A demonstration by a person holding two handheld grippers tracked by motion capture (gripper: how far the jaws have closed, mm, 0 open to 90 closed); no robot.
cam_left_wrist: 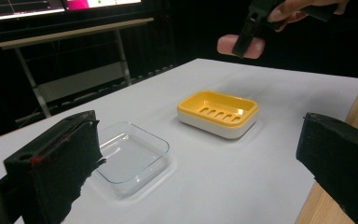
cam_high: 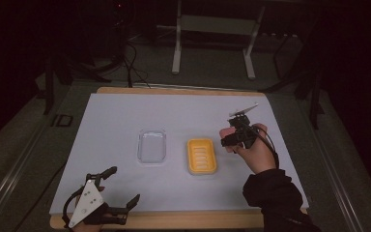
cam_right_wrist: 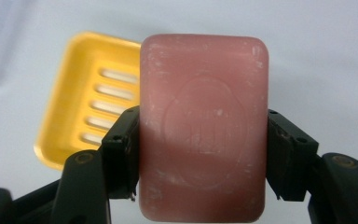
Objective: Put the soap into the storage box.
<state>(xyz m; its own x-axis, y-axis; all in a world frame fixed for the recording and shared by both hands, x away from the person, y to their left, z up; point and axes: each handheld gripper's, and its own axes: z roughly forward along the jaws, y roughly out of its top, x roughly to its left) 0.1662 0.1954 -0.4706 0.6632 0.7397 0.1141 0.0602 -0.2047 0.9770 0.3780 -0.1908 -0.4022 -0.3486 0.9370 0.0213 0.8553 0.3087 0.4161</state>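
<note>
Right gripper (cam_right_wrist: 204,154) clamps pink soap (cam_right_wrist: 204,126) across its long sides, raised just right of the yellow soap dish (cam_high: 202,155), likely for placing there; left gripper (cam_high: 118,186) rests spread, empty, near-left edge

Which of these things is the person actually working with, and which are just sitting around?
In use:
- pink soap bar, clamped in the right gripper
- yellow soap dish, empty, probably where the soap goes

Idle:
- clear plastic tray, empty
- left gripper, jaws open, holding nothing
- metal stand behind the table
</note>
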